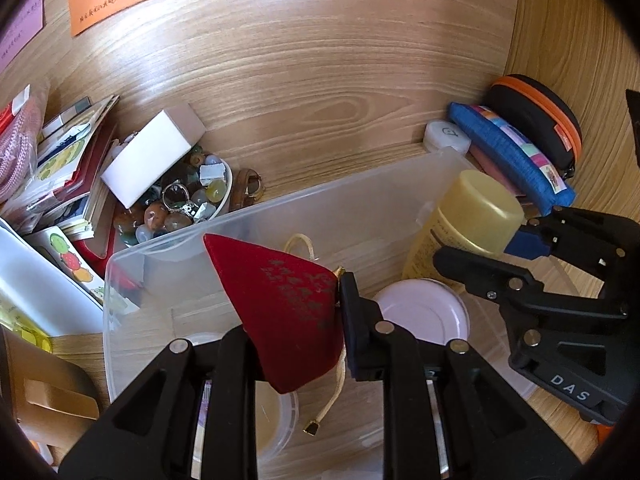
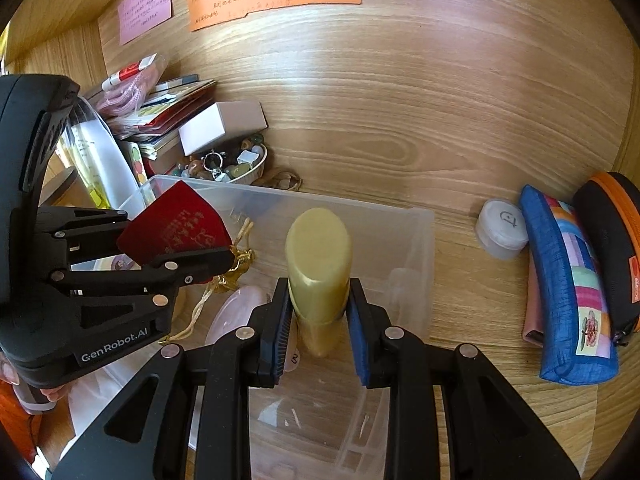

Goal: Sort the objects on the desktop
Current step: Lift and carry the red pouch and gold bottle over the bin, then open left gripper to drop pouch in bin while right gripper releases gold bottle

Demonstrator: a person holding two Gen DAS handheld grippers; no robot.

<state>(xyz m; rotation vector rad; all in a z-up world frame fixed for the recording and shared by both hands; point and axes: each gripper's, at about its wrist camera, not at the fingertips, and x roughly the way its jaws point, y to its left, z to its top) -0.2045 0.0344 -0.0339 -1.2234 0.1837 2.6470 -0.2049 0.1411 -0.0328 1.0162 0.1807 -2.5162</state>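
Clear bin [image 2: 416, 240] on cluttered wooden desk [image 2: 400, 120]

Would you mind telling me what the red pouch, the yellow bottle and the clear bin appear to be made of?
The red drawstring pouch, held in the left tongs, looks like matte velvety fabric: soft folds, printed gold lettering, a cream cord. The yellow capped bottle, in the right tongs, seems glossy plastic, judging by its smooth sheen. The clear storage bin looks like frosted translucent plastic; the wood grain shows through.
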